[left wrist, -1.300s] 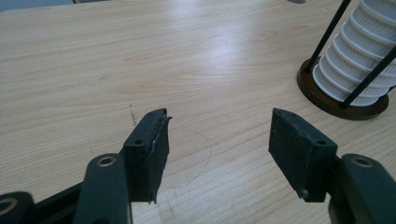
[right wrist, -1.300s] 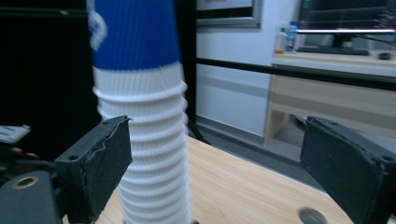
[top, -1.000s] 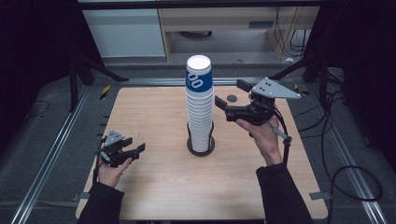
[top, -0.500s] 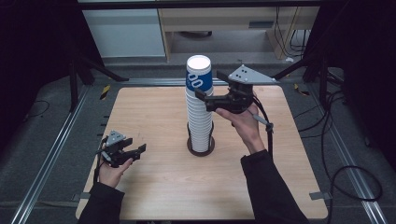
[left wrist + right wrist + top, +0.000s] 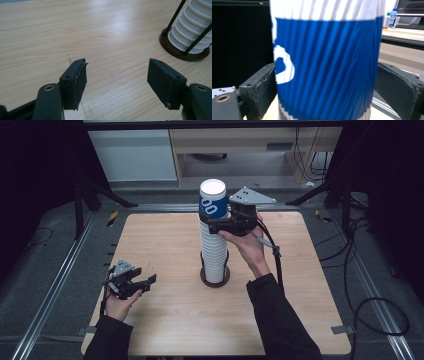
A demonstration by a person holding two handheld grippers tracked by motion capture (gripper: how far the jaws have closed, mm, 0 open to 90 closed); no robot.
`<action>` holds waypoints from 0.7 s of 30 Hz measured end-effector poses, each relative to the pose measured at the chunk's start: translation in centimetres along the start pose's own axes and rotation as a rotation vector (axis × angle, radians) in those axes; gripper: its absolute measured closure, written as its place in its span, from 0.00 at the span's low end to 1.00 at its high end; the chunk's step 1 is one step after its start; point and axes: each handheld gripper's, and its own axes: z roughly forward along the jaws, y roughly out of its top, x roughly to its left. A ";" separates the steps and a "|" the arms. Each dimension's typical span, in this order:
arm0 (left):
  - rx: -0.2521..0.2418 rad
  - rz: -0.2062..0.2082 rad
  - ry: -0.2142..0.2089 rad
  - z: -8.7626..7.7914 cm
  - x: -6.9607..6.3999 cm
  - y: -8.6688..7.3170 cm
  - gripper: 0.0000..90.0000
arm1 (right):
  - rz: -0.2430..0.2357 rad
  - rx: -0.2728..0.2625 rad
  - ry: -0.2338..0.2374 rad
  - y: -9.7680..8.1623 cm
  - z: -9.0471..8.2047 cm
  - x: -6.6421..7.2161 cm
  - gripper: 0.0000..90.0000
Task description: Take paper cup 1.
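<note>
Your right claw (image 5: 212, 224) brackets the blue top cup (image 5: 212, 202) of the upright stack (image 5: 214, 255) mid-desk (image 5: 165, 240); its jaws have just been closing on the cup, left pad touching, right pad a sliver off. A second ago it hung right of the stack. Your left claw (image 5: 146, 285), empty and opening, rests well apart.
</note>
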 end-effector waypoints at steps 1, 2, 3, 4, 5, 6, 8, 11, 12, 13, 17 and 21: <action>0.000 -0.001 0.001 0.0 0.0 0.0 0.35 | -0.005 0.001 -0.003 -0.1 0.1 0.0 0.09; 0.000 -0.001 0.001 0.0 0.0 0.0 0.35 | 0.002 0.002 -0.001 -0.1 0.2 0.0 0.10; 0.000 -0.001 0.000 0.0 0.0 0.0 0.35 | 0.007 0.003 0.000 -0.1 0.3 -0.1 0.10; 0.000 0.000 0.000 0.0 0.0 0.0 0.35 | 0.010 -0.001 0.001 -0.2 0.4 -0.1 0.10; 0.001 0.000 0.001 0.0 0.0 0.0 0.35 | 0.009 -0.005 0.000 -0.2 0.5 0.0 0.11; 0.002 0.002 0.000 0.0 0.0 0.0 0.35 | 0.011 -0.003 0.000 -0.2 0.5 0.0 0.11; 0.005 0.003 0.001 0.0 0.0 0.0 0.35 | 0.005 0.000 0.001 -0.3 0.8 0.1 0.11; 0.006 0.004 0.002 0.0 0.0 0.0 0.35 | -0.002 0.009 -0.002 -0.4 1.1 0.2 0.12; 0.004 0.004 0.003 0.0 0.0 0.0 0.35 | -0.001 0.010 -0.003 -0.4 1.1 0.2 0.14; 0.002 0.001 0.002 0.0 0.0 0.0 0.35 | 0.002 0.007 -0.004 -0.4 1.1 0.2 0.15; 0.002 -0.003 0.005 0.0 0.1 0.0 0.35 | -0.009 0.003 -0.003 -0.4 1.1 0.5 0.19; 0.003 -0.003 0.004 0.0 0.1 0.0 0.35 | -0.010 -0.007 0.004 -0.2 0.9 0.4 0.20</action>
